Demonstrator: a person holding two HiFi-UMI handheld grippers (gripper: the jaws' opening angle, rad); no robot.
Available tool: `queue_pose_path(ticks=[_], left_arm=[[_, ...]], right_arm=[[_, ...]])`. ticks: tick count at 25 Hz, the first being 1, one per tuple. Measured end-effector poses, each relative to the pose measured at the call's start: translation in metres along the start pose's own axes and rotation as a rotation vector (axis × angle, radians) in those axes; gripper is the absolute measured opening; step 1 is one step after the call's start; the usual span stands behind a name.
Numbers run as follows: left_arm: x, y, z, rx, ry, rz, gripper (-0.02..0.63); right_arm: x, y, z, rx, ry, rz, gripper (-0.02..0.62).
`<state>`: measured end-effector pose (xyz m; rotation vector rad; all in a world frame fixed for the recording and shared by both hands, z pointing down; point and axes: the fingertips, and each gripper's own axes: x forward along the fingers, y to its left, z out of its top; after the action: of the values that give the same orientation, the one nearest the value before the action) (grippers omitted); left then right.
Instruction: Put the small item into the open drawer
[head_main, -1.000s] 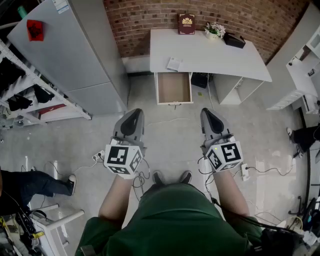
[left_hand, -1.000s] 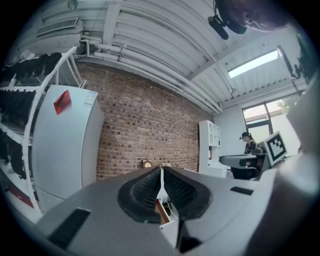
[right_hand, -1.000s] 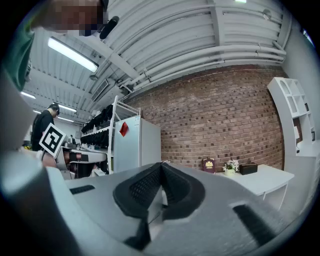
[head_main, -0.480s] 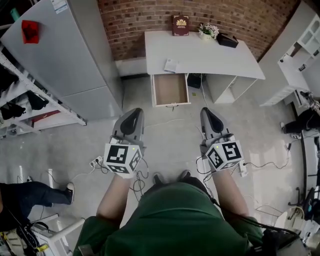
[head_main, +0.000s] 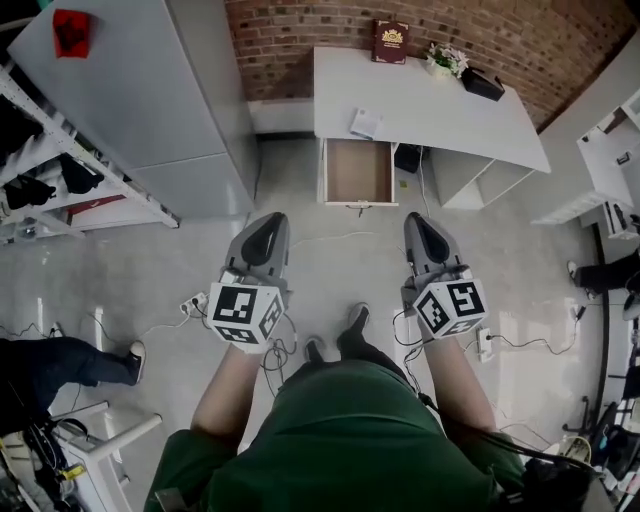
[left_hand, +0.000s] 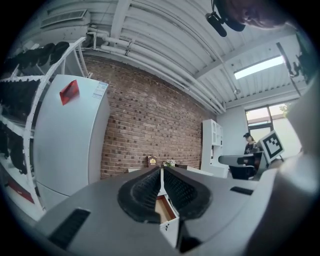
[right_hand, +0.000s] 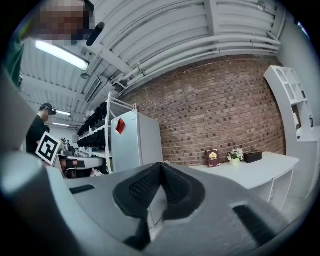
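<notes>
The white desk (head_main: 440, 110) stands against the brick wall, and its wooden drawer (head_main: 358, 172) is pulled open and looks empty. A small white item (head_main: 366, 123) lies on the desk top just above the drawer. My left gripper (head_main: 270, 218) and right gripper (head_main: 415, 219) are held side by side above the floor, well short of the desk. Both are shut with nothing between the pads. In the left gripper view the closed left gripper (left_hand: 161, 170) points at the drawer (left_hand: 163, 209). In the right gripper view the right gripper (right_hand: 160, 165) aims left of the desk (right_hand: 260, 170).
A red book (head_main: 390, 42), a small flower pot (head_main: 445, 60) and a black box (head_main: 482, 83) stand at the desk's back. A grey cabinet (head_main: 150, 90) and a rack (head_main: 50, 190) fill the left. Cables (head_main: 330, 240) and a power strip (head_main: 193, 303) lie on the floor. A person's leg (head_main: 60, 365) shows at left.
The person has stepped forward with one foot, and the view has swung a little, so the desk sits further right. Both grippers keep their place and stay shut.
</notes>
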<state>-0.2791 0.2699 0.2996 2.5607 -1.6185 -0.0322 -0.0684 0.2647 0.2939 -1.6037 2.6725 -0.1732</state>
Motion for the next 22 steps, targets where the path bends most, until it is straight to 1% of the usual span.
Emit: queue_pose_path(ticks=[4, 7, 15, 22], left_arm=[[0.008, 0.023, 0.004, 0.018, 0.009, 0.07, 0.012], [0.029, 0.029, 0.005, 0.025, 0.018, 0.096, 0.012], [0.107, 0.001, 0.003, 0.094, 0.051, 0.094, 0.012], [0.164, -0.03, 0.004, 0.153, 0.07, 0.092, 0.012]], right_arm=[[0.031, -0.001, -0.004, 0.019, -0.002, 0.058, 0.004], [0.053, -0.015, -0.002, 0.021, -0.003, 0.085, 0.003], [0.087, -0.093, -0.004, 0.069, 0.0, 0.083, 0.003], [0.097, -0.157, 0.0, 0.096, -0.011, 0.073, 0.003]])
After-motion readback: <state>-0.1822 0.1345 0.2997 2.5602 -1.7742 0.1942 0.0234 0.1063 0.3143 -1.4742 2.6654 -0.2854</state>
